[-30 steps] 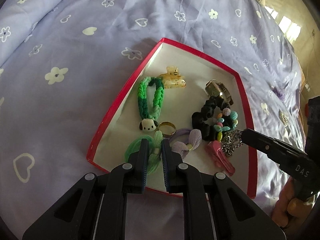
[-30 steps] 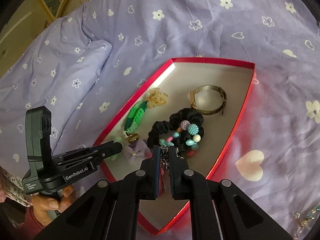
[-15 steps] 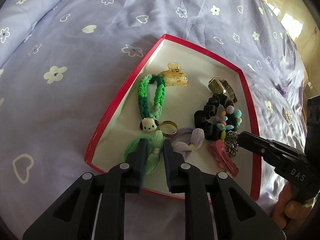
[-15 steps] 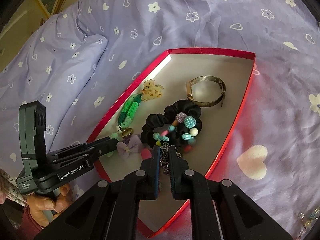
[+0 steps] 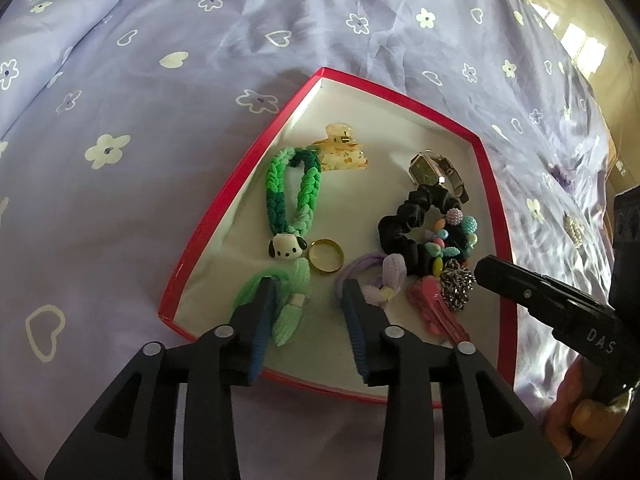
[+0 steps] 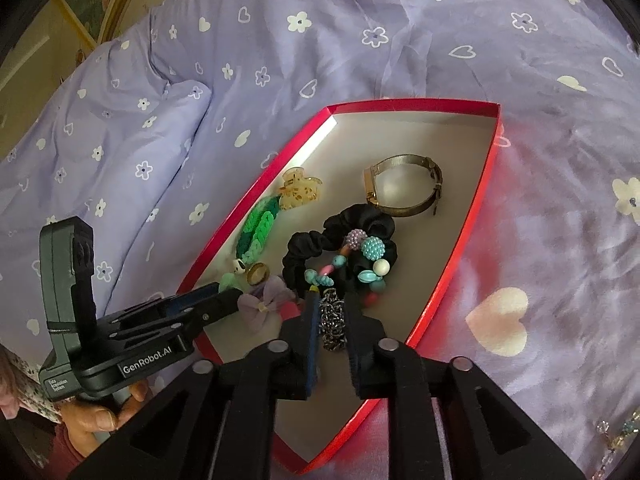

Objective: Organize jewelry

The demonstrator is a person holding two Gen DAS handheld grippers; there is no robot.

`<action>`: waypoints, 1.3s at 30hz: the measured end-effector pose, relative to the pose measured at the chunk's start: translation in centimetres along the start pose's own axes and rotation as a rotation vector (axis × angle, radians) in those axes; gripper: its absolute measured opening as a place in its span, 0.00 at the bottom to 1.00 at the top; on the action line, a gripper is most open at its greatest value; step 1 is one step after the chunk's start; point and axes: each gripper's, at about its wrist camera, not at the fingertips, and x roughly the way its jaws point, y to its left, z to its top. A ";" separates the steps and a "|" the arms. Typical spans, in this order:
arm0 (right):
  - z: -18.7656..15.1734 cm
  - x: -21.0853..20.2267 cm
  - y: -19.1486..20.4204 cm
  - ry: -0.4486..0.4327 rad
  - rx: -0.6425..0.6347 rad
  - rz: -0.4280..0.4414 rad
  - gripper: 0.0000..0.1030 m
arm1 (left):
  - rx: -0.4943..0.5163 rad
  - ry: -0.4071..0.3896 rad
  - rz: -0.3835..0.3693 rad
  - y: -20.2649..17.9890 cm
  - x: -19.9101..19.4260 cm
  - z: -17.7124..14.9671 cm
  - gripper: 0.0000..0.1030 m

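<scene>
Bedding: we work over a lilac sheet (image 5: 168, 128) printed with white flowers and hearts, soft and creased, with a shallow red-rimmed box (image 5: 490, 184) resting on it.

Left wrist view, change: our left gripper (image 5: 310, 286) has spread wide since half a second ago, when its fingers were nearly together; the mint green hair tie (image 5: 288, 300) now lies loose on the box floor between them, the left finger over its loop.

Left wrist view, contents: braided green strap (image 5: 294, 188) ending in a white puppy charm (image 5: 286, 247); gold ring (image 5: 326, 256) just beside the charm; amber claw clip (image 5: 340, 152) touching the strap's top; lilac bow tie (image 5: 380, 280); black scrunchie (image 5: 412, 220) with pastel beads (image 5: 452, 232) draped on it; watch (image 5: 436, 172); pink clip (image 5: 436, 312).

Right wrist view, change: our right gripper (image 6: 331, 300) has parted a little from its earlier tight pinch; the metal chain (image 6: 332, 320) sits heaped between its fingers, and we cannot tell whether they touch it.

Right wrist view, contents: the watch's mesh band (image 6: 404, 190) curls in an open hoop near the far end of the box.
</scene>
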 end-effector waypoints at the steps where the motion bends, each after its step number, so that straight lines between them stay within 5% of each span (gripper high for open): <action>1: 0.0 -0.1 0.0 -0.004 0.002 0.001 0.26 | 0.000 -0.002 0.003 0.0 -0.1 0.0 0.42; 8: 0.2 -1.6 -0.1 -0.039 0.021 0.008 0.33 | -0.004 -0.021 0.003 -0.4 -1.2 -0.2 0.46; 17: -0.4 -3.9 -0.1 -0.096 0.027 0.021 0.55 | -0.032 -0.062 0.007 -0.8 -4.2 -1.6 0.66; 21: -1.6 -4.2 -0.4 -0.088 0.032 0.015 0.56 | -0.068 -0.066 0.009 -0.7 -4.9 -2.8 0.73; 28: -3.8 -5.7 -1.1 -0.093 0.064 0.030 0.57 | -0.116 -0.058 -0.012 -0.6 -5.9 -4.8 0.75; 32: -4.7 -6.8 -1.1 -0.114 0.068 0.031 0.65 | -0.135 -0.051 -0.020 -0.8 -6.5 -6.2 0.83; 39: -6.4 -8.0 -0.6 -0.123 0.049 0.002 0.78 | -0.170 -0.046 -0.022 -0.5 -7.6 -8.0 0.85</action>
